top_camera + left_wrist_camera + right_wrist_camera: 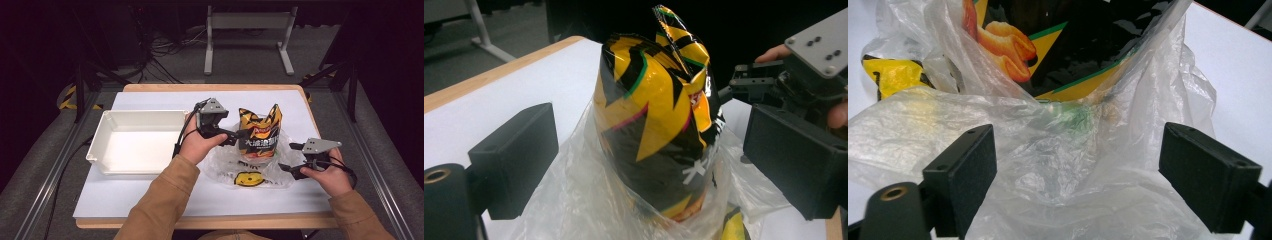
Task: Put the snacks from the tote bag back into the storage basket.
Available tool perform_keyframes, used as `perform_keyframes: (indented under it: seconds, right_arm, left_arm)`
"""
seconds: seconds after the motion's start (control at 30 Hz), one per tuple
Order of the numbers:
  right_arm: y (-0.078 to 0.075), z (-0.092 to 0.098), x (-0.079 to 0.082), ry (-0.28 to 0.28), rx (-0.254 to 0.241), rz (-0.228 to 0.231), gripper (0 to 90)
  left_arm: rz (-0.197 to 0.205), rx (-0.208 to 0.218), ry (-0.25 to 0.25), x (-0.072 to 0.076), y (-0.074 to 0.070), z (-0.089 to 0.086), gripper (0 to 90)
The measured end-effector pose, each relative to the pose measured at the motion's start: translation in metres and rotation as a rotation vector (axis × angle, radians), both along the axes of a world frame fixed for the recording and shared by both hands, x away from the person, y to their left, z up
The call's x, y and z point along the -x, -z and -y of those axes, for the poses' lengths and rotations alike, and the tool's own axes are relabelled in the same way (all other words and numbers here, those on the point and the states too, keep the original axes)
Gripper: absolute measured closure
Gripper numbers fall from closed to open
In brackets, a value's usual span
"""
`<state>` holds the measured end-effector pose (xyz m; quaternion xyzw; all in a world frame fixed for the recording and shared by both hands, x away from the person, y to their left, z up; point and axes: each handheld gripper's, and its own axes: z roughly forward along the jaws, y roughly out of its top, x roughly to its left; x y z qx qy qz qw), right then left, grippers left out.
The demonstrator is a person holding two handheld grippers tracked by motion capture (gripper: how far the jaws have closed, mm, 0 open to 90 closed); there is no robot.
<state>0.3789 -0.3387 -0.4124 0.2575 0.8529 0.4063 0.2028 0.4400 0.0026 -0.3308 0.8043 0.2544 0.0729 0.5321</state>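
Note:
A black-and-yellow chip bag [259,132] [654,110] stands upright inside a crumpled clear plastic bag [250,172] [574,200] with a yellow print. My left gripper [239,136] [654,165] is open. Its jaws stand wide on either side of the chip bag without touching it. My right gripper [291,158] [1078,175] is open too, at the plastic bag's right edge. Loose film of the plastic bag [1048,165] bulges between its jaws, with the chip bag [1088,40] behind it.
A white tray [107,117] with nothing in it lies on the left of the white-covered table [150,195]. The wooden table edge [210,220] runs along the front. A grey metal stand [247,20] and cables sit on the floor beyond.

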Motion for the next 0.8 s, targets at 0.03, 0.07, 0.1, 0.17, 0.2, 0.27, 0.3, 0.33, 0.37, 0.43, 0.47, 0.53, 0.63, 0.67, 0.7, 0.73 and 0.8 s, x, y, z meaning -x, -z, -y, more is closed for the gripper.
perform_keyframes:
  seconds: [0.03,0.07,0.1,0.17,0.2,0.27,0.3,0.33,0.37,0.43,0.47,0.53,0.63,0.67,0.7,0.73,0.8]
  right_arm:
    - [0.0,0.0,0.0,-0.001,-0.005,0.001,16.6]
    - [0.0,0.001,0.0,0.0,-0.011,0.0,16.8]
    - [0.0,0.001,0.0,0.0,-0.012,0.001,16.8]
    - [0.0,0.003,-0.001,0.002,-0.015,0.005,16.8]
    - [0.0,0.003,-0.001,0.002,-0.015,0.005,16.8]
    - [0.0,0.003,-0.001,0.001,-0.017,0.004,16.8]
    - [0.0,0.003,-0.001,0.0,-0.018,0.004,16.8]
    - [0.0,0.003,-0.001,-0.002,-0.02,0.002,16.8]
    - [0.0,0.002,-0.001,-0.003,-0.02,0.001,16.8]
    - [0.001,0.002,-0.001,-0.005,-0.017,0.0,16.8]
    - [0.001,0.002,-0.002,-0.006,-0.017,-0.001,16.8]
    - [0.001,0.002,-0.001,-0.006,-0.018,-0.004,16.9]
    - [0.001,0.002,-0.001,-0.009,-0.021,-0.004,17.6]
    - [0.001,0.002,-0.001,-0.009,-0.02,-0.007,17.6]
    - [0.001,0.002,-0.001,-0.009,-0.019,-0.008,17.7]
    - [0.002,0.002,-0.002,-0.01,-0.018,-0.007,17.9]
    - [0.002,0.002,-0.002,-0.014,-0.018,-0.008,17.9]
  left_arm:
    - [0.004,-0.006,0.002,-0.003,0.0,0.002,9.0]
    - [-0.004,0.0,0.001,-0.004,0.001,0.003,9.3]
    - [-0.006,-0.002,0.006,-0.006,0.001,0.004,9.3]
    - [-0.014,0.016,0.009,-0.01,0.003,0.007,9.0]
    - [-0.014,0.016,0.009,-0.01,0.003,0.007,8.9]
    - [-0.033,0.041,0.001,-0.015,0.005,0.01,8.3]
    - [-0.036,0.048,-0.004,-0.017,0.006,0.011,7.9]
    - [-0.036,0.058,-0.003,-0.019,0.008,0.013,7.6]
    - [-0.046,0.066,0.0,-0.021,0.009,0.014,7.4]
    - [-0.052,0.073,0.01,-0.024,0.011,0.017,7.4]
    - [-0.055,0.068,0.017,-0.025,0.011,0.018,7.4]
    - [-0.069,0.062,0.03,-0.027,0.015,0.022,7.8]
    - [-0.065,0.041,0.053,-0.032,0.021,0.028,10.2]
    - [-0.063,0.045,0.062,-0.033,0.022,0.029,12.7]
    - [-0.066,0.052,0.077,-0.035,0.023,0.03,14.6]
    - [-0.07,0.062,0.089,-0.035,0.024,0.031,16.2]
    - [-0.071,0.06,0.11,-0.034,0.025,0.034,21.5]
